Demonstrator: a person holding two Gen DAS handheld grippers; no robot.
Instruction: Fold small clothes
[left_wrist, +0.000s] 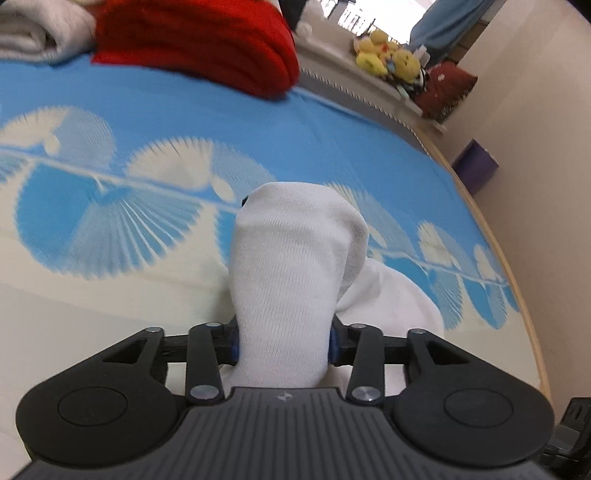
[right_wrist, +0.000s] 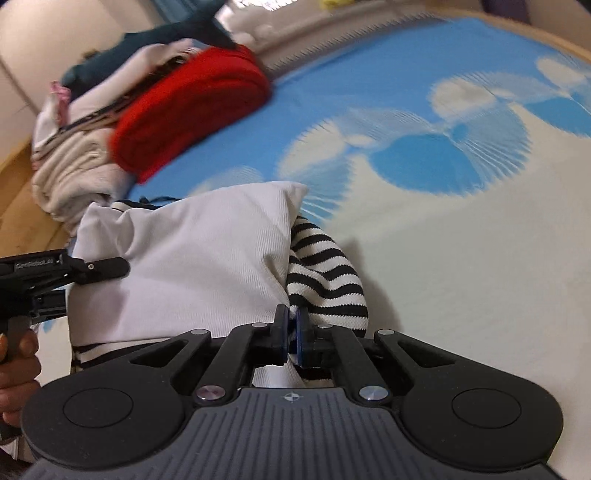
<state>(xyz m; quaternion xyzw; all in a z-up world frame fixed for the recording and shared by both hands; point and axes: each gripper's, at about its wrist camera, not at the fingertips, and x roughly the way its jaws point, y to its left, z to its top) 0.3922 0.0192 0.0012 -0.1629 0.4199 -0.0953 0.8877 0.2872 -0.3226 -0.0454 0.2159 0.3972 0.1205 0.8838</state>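
Note:
A small garment with a white ribbed body (right_wrist: 192, 258) and black-and-white striped trim (right_wrist: 325, 273) hangs between both grippers above the bed. My left gripper (left_wrist: 283, 339) is shut on a bunched white fold of it (left_wrist: 291, 273), which hides the fingertips. My right gripper (right_wrist: 291, 332) is shut on the garment's edge where the white and the striped cloth meet. The left gripper (right_wrist: 92, 267) also shows at the left of the right wrist view, held against the white cloth by a hand.
The bed has a blue and cream fan-pattern cover (left_wrist: 177, 122). A folded red knit (left_wrist: 207, 40) lies at its far side on a pile of pale clothes (right_wrist: 74, 173). Yellow plush toys (left_wrist: 388, 55) sit on a white shelf. The bed's wooden rim (left_wrist: 517, 295) runs along the right.

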